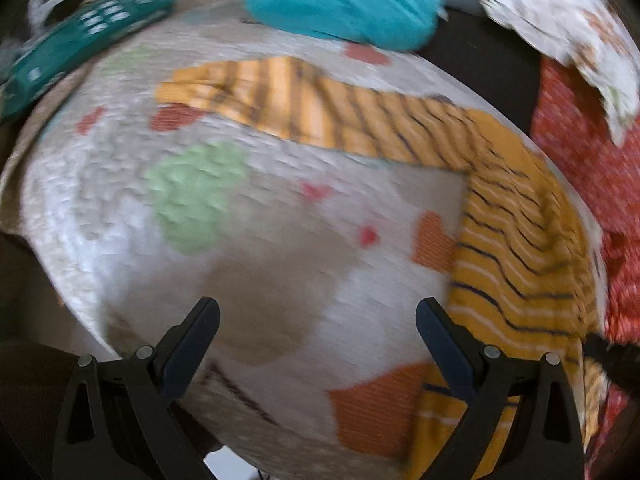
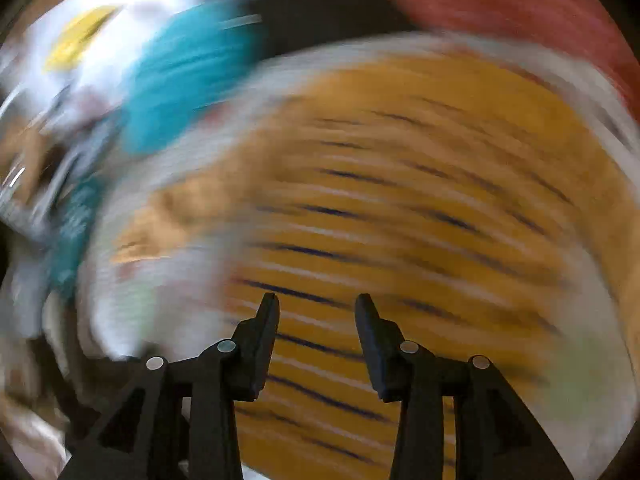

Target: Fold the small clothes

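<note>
- The striped garment [image 1: 516, 216] is seen spread on the patterned mat [image 1: 120, 208], with one long sleeve or leg run out toward the far left and the body at the right edge.
- The left gripper [image 1: 318, 316] is held wide open over the mat, just beside the garment; nothing is gripped.
- The right gripper [image 2: 316, 312] is held part open above the stripes [image 2: 400, 200]; nothing is seen between the jaws, though this view is heavily blurred.
- The step is judged to be an opening grasp for a fold.
- A single layer at an edge or corner should be pinched, not the mat beneath.
- Both corners are best taken level, so the fold line stays straight.
- The teal cloth [image 1: 340, 0] and red cloth [image 1: 592, 160] should be kept clear of the fold.
</note>
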`<state>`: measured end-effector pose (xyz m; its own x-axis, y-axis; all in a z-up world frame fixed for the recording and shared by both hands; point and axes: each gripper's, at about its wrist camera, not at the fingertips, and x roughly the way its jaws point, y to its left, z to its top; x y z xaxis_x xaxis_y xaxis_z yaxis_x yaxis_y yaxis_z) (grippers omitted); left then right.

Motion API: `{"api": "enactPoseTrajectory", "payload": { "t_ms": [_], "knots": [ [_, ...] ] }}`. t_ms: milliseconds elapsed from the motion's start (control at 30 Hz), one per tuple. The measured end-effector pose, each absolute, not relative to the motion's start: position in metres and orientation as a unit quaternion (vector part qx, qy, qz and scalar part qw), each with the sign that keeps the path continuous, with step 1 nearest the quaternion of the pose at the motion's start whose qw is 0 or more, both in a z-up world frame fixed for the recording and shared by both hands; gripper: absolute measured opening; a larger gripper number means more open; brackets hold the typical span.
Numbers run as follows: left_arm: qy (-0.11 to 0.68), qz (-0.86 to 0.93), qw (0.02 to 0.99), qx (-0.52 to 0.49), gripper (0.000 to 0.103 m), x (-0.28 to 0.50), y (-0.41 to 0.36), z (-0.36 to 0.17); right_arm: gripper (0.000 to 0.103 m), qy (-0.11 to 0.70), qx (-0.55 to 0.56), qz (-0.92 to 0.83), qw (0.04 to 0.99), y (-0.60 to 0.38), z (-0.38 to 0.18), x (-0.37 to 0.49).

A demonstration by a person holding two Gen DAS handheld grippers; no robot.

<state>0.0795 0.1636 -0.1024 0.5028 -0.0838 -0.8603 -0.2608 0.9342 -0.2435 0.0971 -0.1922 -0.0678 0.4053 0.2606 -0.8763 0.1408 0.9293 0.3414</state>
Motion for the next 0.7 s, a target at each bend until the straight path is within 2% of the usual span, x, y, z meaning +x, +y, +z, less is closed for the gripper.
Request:
{"api": "enactPoseTrajectory", "payload": {
  "t_ms": [100,233,300,400,700],
  "knots": [
    [0.498,0.026,0.856,-0.134,0.099,0.079,0.132,-0.1,0.045,0.549,0.245,-0.023,0.799,-0.26,-0.095,0.05],
    [0.494,0.024,0.867,-0.06,0.099,0.074,0.096,-0.099,0.045,0.532,0.287,-0.034,0.796,-0.287,-0.116,0.01],
    [0.49,0.028,0.871,-0.022,0.099,0.07,0.08,-0.101,0.045,0.521,0.303,-0.021,0.798,-0.286,-0.121,0.001],
    [0.497,0.026,0.867,0.001,0.099,0.065,0.07,-0.106,0.051,0.515,0.318,0.0,0.796,-0.274,-0.127,0.0],
    [0.517,0.024,0.855,0.015,0.099,0.063,0.062,-0.121,0.052,0.509,0.306,0.015,0.804,-0.259,-0.14,0.0]
  ]
}}
